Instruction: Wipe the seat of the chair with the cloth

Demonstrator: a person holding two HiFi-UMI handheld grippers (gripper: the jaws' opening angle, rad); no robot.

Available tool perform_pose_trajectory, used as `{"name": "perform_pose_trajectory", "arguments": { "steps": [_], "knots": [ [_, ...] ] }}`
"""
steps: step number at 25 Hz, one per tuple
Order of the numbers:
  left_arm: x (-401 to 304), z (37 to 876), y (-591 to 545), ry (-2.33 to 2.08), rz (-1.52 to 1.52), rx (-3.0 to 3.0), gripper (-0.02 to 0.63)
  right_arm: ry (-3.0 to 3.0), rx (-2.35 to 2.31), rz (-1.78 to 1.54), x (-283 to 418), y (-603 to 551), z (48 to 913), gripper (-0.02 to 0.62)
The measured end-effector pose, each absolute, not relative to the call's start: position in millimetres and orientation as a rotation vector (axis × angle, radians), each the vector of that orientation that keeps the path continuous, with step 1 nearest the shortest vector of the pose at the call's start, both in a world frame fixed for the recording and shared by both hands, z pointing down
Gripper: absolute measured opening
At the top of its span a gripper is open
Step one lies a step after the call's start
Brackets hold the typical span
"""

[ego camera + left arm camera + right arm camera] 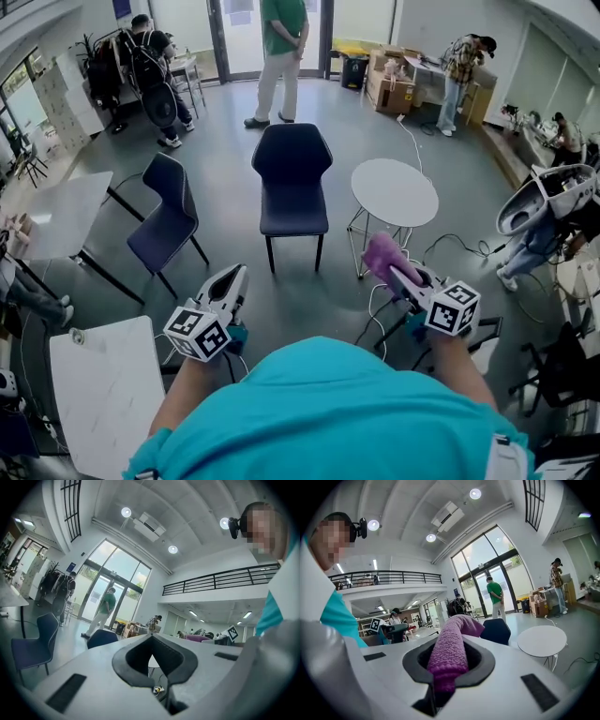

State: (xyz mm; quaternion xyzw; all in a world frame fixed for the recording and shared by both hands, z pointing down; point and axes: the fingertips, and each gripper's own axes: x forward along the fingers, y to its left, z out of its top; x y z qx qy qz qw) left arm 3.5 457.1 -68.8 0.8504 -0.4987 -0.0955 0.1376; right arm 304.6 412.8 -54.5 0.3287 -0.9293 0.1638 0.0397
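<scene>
The dark navy chair (292,183) stands on the grey floor ahead of me, seat facing me and bare. In the left gripper view its back (102,638) shows low down, and in the right gripper view the chair (496,631) sits beyond the cloth. A purple cloth (382,255) is pinched in my right gripper (401,277), well short of the chair and to its right. The cloth (450,656) sticks up between the jaws of that gripper (447,672). My left gripper (234,279) is held low and left of the chair; its jaws (154,667) are shut with nothing in them.
A round white table (394,192) stands right of the chair, with cables (450,246) on the floor by it. A second blue chair (169,211) and white desks (66,220) are on the left. A person in green (281,47) stands behind the chair.
</scene>
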Motion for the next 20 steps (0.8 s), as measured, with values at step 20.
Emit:
{"name": "perform_pose_trajectory", "arguments": {
  "steps": [20],
  "knots": [
    [-147, -53, 308, -1.394, -0.205, 2.453, 0.002, -2.848, 0.966, 0.523, 137, 244, -56, 0.046]
  ]
}}
